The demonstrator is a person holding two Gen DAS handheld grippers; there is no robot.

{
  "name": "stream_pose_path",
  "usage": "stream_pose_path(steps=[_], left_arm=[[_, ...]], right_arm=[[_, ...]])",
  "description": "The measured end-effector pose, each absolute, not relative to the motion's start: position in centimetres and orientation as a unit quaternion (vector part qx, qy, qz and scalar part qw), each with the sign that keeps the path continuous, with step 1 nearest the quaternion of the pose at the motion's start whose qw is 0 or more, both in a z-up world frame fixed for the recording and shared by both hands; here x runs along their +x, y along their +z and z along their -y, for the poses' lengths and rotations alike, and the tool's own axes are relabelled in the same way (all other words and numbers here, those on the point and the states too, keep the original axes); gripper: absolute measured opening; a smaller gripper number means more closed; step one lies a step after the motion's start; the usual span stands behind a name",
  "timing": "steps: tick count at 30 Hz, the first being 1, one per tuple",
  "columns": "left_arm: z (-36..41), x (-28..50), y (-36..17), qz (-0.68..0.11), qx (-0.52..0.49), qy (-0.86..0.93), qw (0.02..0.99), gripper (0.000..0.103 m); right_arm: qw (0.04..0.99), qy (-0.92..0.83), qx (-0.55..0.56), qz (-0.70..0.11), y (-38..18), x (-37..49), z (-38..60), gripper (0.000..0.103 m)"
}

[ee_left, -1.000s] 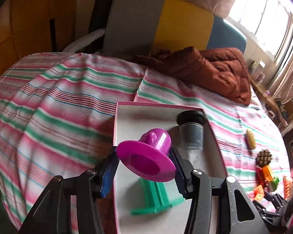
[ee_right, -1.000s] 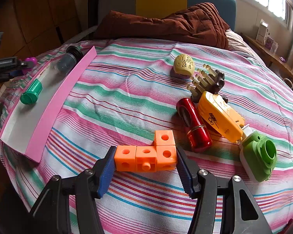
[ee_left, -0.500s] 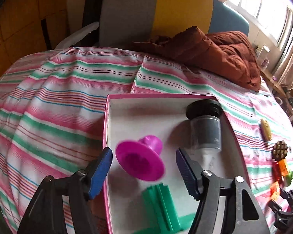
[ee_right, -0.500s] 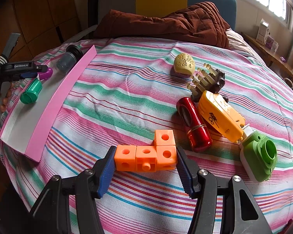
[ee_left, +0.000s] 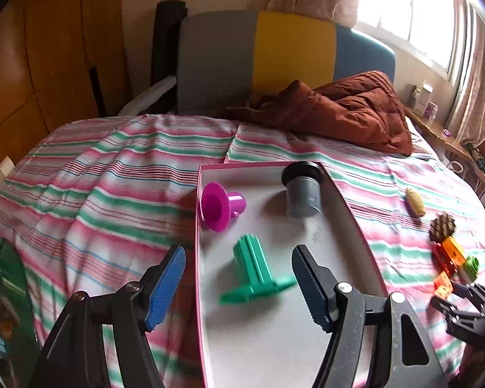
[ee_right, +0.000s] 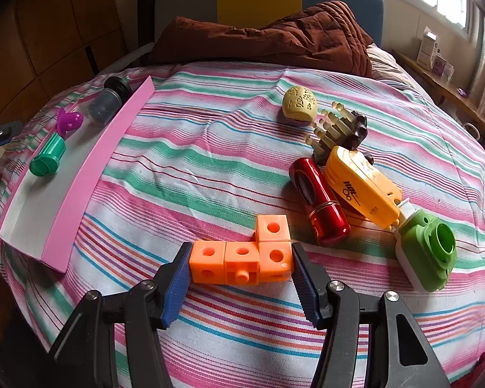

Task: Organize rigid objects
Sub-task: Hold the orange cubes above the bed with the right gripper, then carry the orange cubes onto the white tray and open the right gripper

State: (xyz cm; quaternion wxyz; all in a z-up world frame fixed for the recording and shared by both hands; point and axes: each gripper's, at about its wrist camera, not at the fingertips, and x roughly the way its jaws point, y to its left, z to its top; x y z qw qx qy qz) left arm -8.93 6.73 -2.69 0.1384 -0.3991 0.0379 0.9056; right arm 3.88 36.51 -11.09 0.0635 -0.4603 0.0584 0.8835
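A pink-edged shallow box (ee_left: 274, 333) lies on the striped bed. In it lie a magenta funnel-shaped piece (ee_left: 220, 206), a green ribbed piece (ee_left: 253, 266) and a grey jar with a black lid (ee_left: 302, 190). My left gripper (ee_left: 237, 286) is open and empty above the box's near end. My right gripper (ee_right: 241, 279) is shut on an orange block cluster (ee_right: 242, 258) resting on the bed. The box (ee_right: 80, 194) also shows at the left of the right wrist view.
Right of the blocks lie a red cylinder (ee_right: 320, 200), a yellow toy (ee_right: 362, 190), a green toy camera (ee_right: 426, 255), a brown peg piece (ee_right: 339, 129) and a cream egg shape (ee_right: 299, 105). A brown quilt (ee_right: 268, 35) lies at the headboard.
My left gripper opened, dropped the magenta piece into the box and pulled back. The right gripper has stayed on the orange blocks.
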Motion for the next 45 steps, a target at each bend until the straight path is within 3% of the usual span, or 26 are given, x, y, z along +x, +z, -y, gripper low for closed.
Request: stream_pose_path(steps=[14, 45], left_arm=[[-5.8, -3.1, -1.9, -0.049, -0.39, 0.906, 0.154, 0.07], [-3.0, -1.2, -3.2, -0.039, -0.403, 0.902, 0.149, 0.07]], right_arm=[[0.086, 0.883, -0.456, -0.069, -11.1, 4.2, -36.0, 0.059], [0.084, 0.882, -0.457, -0.073, -9.9, 3.5, -32.9, 0.059]])
